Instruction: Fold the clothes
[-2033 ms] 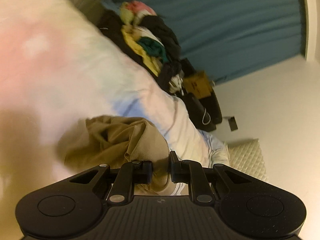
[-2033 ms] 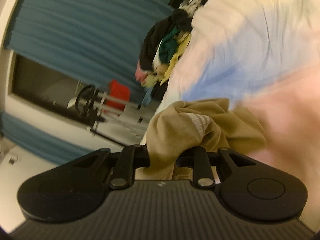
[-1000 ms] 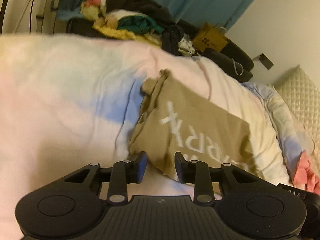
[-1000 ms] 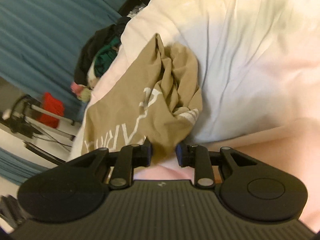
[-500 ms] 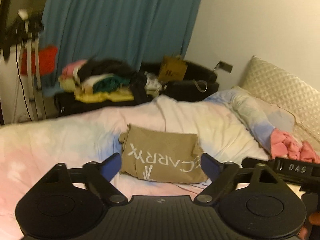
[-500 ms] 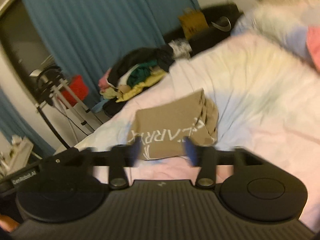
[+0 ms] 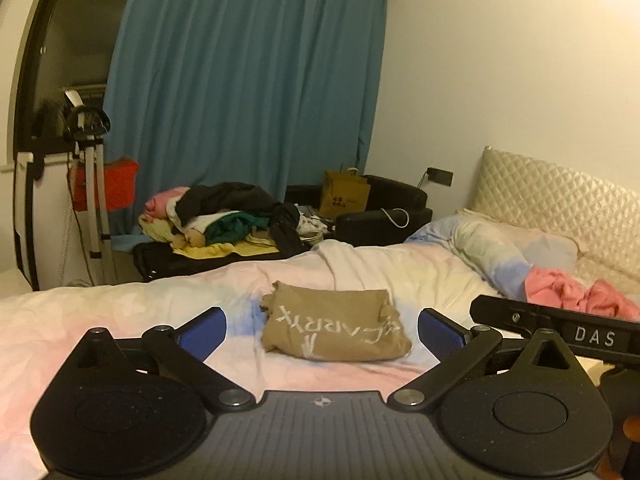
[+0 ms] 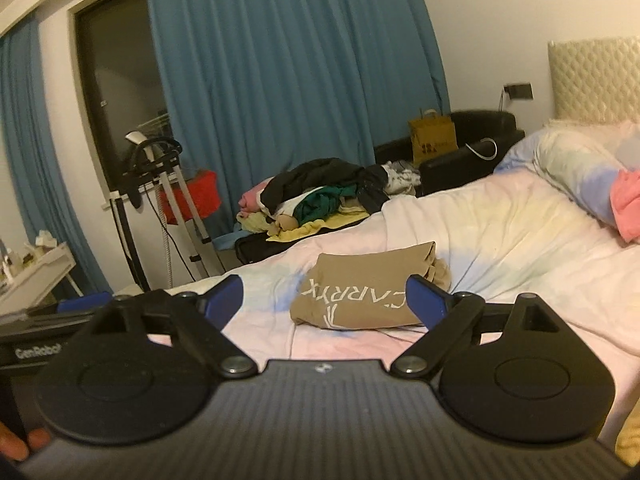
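A folded tan garment [image 7: 334,326] with white lettering lies on the pastel bed cover [image 7: 120,312]; it also shows in the right wrist view [image 8: 368,292]. My left gripper [image 7: 322,330] is open and empty, held back from the garment. My right gripper [image 8: 324,298] is open and empty, also apart from it. The right gripper's body [image 7: 560,332] shows at the right of the left wrist view.
A pile of mixed clothes [image 7: 224,216] lies beyond the bed's far edge. A pink garment [image 7: 576,290] and a rolled duvet [image 7: 492,252] lie by the quilted headboard [image 7: 560,196]. A stand with a red item [image 8: 176,196] is at the left. Blue curtains hang behind.
Both grippers let go of the tan garment, opened wide and pulled back and up. The garment now lies folded on the bed.
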The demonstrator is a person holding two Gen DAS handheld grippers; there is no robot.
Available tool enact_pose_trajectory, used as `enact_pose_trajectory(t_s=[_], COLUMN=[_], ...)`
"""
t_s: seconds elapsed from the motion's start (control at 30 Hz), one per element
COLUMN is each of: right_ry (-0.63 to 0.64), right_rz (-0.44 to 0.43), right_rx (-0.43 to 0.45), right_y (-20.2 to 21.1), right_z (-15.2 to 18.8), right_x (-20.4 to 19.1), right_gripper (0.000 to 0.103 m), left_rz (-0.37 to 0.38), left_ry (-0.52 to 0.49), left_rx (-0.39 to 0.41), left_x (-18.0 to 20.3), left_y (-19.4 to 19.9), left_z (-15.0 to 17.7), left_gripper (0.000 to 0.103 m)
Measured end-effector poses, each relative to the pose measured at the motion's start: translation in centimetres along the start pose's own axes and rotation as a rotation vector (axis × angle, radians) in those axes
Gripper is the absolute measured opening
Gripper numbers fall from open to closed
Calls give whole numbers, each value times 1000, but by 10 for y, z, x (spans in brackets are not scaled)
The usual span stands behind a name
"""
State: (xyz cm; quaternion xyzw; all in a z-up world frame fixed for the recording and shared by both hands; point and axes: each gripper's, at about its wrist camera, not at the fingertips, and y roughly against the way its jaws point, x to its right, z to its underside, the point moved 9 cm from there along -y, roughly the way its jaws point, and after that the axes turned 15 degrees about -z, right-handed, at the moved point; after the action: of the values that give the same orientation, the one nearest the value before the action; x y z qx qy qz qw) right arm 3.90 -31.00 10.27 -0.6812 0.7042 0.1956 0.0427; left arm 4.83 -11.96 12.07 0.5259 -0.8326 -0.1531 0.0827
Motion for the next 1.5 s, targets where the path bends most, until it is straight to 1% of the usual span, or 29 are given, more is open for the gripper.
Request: enact_pose_trajectory(t_s=[0.2,0.33,0.5,0.67,0.77,0.93,1.2,1.37,1.5], right_ry=[72,70,63,76,120,191,171,164,159], right_rz=[0,22,38,44,61,57,59,59,58], right_rx=[32,27,5,-1,2,-4,-7,-9,-8], right_y=[7,-1,-15,-22,-23,-22,-22,-22,-22], right_z=[29,48,66,83,86,91,92,92,91], right_x=[-11,-6,3,6,1,-11,-8,-6,-4], right_gripper=[90,90,90,90,90,90,90,90,90], left_rz=[-49,-76,-79,-112,-130,-153,-169,-201,-197], left_ry=[0,2,-3,-7,-10,-20,-7,-14,2], left_rx=[39,64,40,31,21,11,-9,-13,-26], left_x=[-20,-27,-33,-42,-44,-43,-46,-49,-52], left_y=[27,30,21,15,12,9,5,3,1], left_z=[23,32,47,57,64,72,77,78,80], left_gripper=[103,103,103,103,103,103,103,103,103])
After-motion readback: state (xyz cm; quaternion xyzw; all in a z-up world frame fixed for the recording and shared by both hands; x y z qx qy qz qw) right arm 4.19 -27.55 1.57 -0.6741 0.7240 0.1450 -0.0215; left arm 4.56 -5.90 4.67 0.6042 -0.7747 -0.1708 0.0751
